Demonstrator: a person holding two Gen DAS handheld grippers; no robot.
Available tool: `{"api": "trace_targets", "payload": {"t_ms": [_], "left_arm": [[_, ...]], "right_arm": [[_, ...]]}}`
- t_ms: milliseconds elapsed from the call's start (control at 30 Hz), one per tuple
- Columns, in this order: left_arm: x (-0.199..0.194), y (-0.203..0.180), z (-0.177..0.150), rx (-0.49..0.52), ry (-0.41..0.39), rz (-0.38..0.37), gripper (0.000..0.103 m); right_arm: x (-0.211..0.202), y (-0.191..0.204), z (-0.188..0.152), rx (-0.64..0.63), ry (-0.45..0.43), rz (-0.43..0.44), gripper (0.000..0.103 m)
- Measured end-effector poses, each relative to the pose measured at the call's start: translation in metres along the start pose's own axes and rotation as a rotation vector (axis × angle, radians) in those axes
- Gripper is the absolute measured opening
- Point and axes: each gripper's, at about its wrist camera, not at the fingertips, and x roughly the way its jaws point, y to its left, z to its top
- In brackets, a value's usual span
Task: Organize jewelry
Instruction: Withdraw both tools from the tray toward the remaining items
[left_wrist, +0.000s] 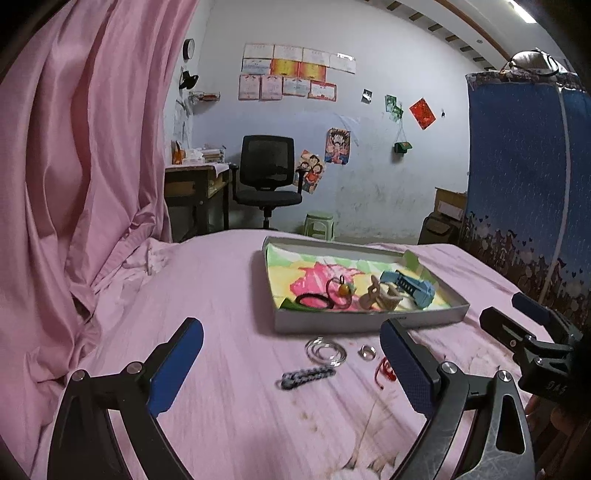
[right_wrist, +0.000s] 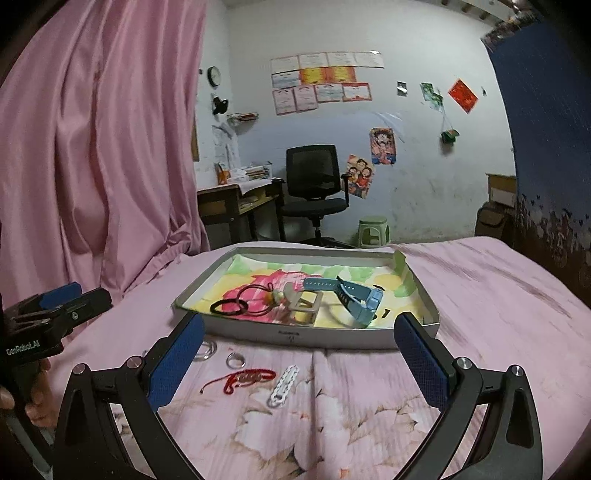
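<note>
— What colour is the bedsheet (right_wrist: 480, 280)?
— Pink, with a pale floral print. The tray (right_wrist: 332, 338) is grey, lined in green, yellow and pink.
— The watch (right_wrist: 360, 301)?
— Light blue. The cord bracelet (right_wrist: 245, 378) is red.

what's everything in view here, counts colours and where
tray: 1, grey, on the bed
watch: 1, blue, in tray
hair ties: 2, black, in tray
cord loop: 1, dark red with bead, in tray
clip: 1, beige, in tray
clear rings: 2, bed, before tray
ring: 1, silver, bed
red string: 1, bed
braided band: 1, white and dark, bed
chair: 1, black, by desk
stool: 1, green, floor
left tongs: open, empty
right tongs: open, empty
</note>
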Motion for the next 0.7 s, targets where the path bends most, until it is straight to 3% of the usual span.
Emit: {"api": "trace_targets", "payload": {"t_ms": [233, 567, 700], "left_arm": [[0.006, 0.008, -0.007, -0.009, 0.066, 0.0, 0.097], [0.029, 0.016, -0.016, -0.018, 0.201, -0.036, 0.096], [0.04, 0.02, -0.017, -0.039, 0.259, -0.082, 0.095]], "right_arm": [[-0.003, 0.007, -0.003, -0.049, 0.018, 0.013, 0.101], [0.013, 0.002, -0.012, -0.028, 0.112, 0.048, 0.1], [0.024, 0.002, -0.018, -0.024, 0.179, 0.064, 0.088]]}}
